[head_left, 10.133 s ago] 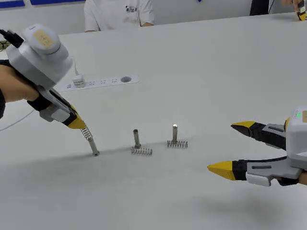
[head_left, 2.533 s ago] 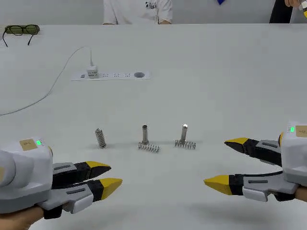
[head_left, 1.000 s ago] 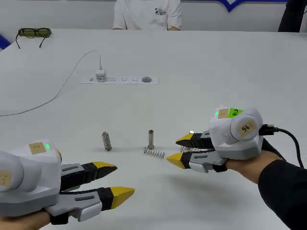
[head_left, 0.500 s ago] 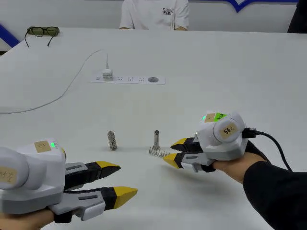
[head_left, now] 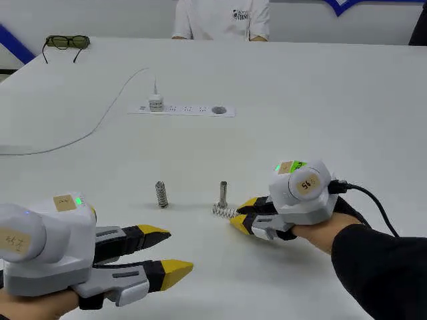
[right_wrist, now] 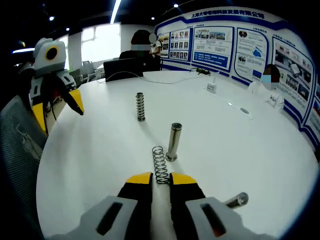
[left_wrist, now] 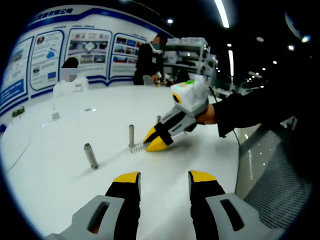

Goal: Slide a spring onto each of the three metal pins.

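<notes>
White surface [head_left: 320, 100] carries a spring-covered pin [head_left: 161, 194] left of centre, then a bare pin [head_left: 223, 194] with a loose spring [head_left: 223, 212] lying at its foot. At centre the right claw [head_left: 241, 213] flanks that spring's end; I cannot tell whether it grips. Lower left, the left claw [head_left: 177, 250] gapes, released.

right gripper [head_left: 237, 216] | sticker [head_left: 307, 183] on round housing: "95" | other labels: unreadable
</notes>
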Demonstrator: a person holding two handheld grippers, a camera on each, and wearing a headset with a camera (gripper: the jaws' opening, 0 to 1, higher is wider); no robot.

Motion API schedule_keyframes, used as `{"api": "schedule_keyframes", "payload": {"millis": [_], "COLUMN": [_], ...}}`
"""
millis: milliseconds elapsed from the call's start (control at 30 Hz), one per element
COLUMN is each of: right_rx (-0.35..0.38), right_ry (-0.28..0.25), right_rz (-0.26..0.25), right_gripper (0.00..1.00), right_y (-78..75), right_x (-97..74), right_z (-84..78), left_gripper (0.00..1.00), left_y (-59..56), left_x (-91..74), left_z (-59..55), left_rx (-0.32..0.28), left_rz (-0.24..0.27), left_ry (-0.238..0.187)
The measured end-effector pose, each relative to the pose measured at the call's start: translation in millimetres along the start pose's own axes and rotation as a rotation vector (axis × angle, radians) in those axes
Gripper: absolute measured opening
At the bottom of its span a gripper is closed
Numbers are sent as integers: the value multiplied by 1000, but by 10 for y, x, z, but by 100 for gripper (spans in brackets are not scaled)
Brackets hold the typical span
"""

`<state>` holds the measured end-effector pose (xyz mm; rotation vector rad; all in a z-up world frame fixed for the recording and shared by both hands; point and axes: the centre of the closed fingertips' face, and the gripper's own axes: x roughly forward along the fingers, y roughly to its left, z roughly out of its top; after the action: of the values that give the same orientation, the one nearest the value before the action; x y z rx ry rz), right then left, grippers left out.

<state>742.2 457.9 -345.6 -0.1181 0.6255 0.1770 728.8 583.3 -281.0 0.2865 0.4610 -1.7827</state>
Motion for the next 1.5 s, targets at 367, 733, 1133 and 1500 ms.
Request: {"api": "schedule_keyframes", "payload": {"millis": [367,733,1133,1500], "right_rx": [21,-4,-55,-171], "right_ry": [6,35,25,19], "right_rz": [9,73,206,342], "right_gripper": [12,12,12,12], "right_y": [51,234,532,892], "right_x": [-18,-106,-363,-562], "right_z": [-8,-30,95,273], "left_gripper": [38,37,36,30], "left_y": [23,44,33,-24], "left_x": [3,144,227,249], "left_z": [0,-7,-22,3], "left_rx": [4,41,87,164], "left_rz": [2,-27,-59,-81], "left_ry": [6,33,49,49]}}
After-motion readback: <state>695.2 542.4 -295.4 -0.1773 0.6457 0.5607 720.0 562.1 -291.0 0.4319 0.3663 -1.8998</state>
